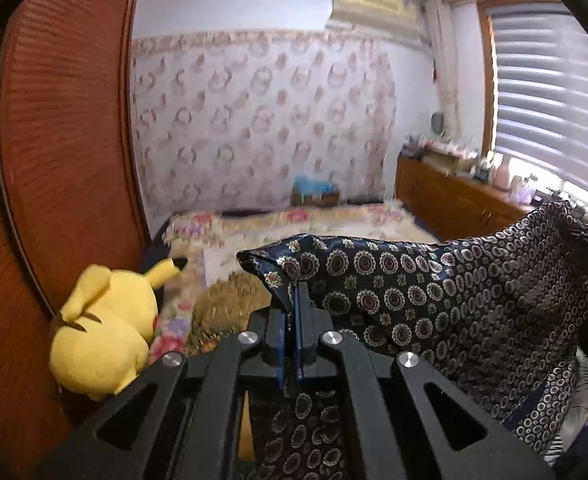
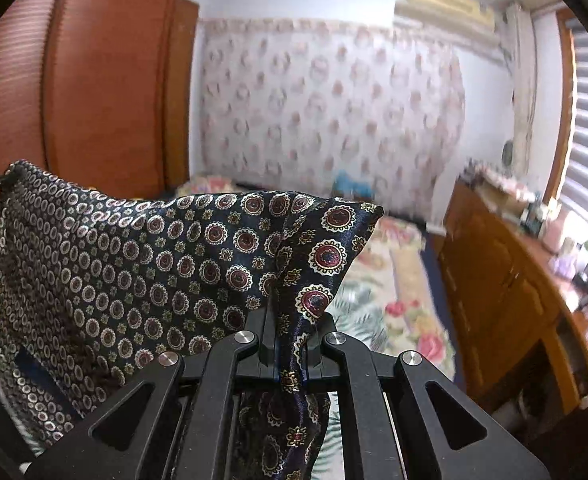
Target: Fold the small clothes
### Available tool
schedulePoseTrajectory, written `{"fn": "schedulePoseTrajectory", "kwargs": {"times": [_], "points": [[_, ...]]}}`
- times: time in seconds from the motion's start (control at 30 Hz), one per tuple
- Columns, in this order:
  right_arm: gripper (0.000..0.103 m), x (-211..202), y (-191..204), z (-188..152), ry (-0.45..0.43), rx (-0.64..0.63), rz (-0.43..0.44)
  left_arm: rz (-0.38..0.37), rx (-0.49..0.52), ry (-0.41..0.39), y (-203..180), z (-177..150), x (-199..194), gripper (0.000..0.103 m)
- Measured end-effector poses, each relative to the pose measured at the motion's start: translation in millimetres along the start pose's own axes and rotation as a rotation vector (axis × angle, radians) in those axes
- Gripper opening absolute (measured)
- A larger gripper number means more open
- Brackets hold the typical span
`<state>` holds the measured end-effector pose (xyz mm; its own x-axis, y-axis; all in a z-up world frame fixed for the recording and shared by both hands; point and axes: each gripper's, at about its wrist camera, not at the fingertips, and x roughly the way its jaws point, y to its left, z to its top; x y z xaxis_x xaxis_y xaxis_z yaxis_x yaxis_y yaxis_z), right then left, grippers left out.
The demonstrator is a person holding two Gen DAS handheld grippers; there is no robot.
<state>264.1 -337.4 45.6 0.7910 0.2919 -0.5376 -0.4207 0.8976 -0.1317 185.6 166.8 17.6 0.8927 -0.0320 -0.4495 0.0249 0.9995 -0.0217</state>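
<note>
A dark navy satin cloth printed with red and cream medallions hangs stretched in the air between both grippers. My left gripper is shut on its left corner, and the cloth runs right to the other gripper at the frame edge. In the right wrist view my right gripper is shut on the cloth's right corner, with fabric draped down between the fingers. The cloth's far left corner is pinched by the other gripper at the left edge. The cloth hides the bed under it.
A floral bedspread lies below. A yellow plush toy sits at the left against a wooden wardrobe. A wooden dresser with small items stands at the right under a window with blinds.
</note>
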Motion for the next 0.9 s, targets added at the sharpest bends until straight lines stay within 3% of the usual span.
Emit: {"fn": "schedulePoseTrajectory", "kwargs": {"times": [0.17,0.27,0.4,0.6,0.67,0.8,0.9], "points": [[0.006,64.7,-0.2,-8.8,0.072,0.012,-0.052,0.034,0.003,0.046,-8.4,-8.6,50.5,0.001],[0.028,89.2,-3.6,-8.3,0.115,0.038,-0.098,0.063,0.006,0.080,-10.2,-10.8,70.6,0.004],[0.032,99.6,-8.9,-16.0,0.170,0.068,-0.141,0.051,-0.012,0.105,-10.5,-16.5,71.6,0.006],[0.038,72.1,-6.0,-45.0,0.186,0.054,-0.090,-0.025,-0.031,0.139,-6.1,-35.5,45.9,0.043],[0.039,66.9,-2.1,-53.2,0.201,0.059,-0.075,-0.041,-0.030,0.167,-5.1,-43.7,40.3,0.046],[0.040,56.2,1.0,-79.9,0.227,0.103,-0.050,-0.059,-0.030,0.206,-10.6,-69.5,25.8,0.062],[0.040,50.5,1.2,-99.7,0.250,0.140,-0.031,-0.095,-0.057,0.241,-11.1,-92.2,18.1,0.063]]}}
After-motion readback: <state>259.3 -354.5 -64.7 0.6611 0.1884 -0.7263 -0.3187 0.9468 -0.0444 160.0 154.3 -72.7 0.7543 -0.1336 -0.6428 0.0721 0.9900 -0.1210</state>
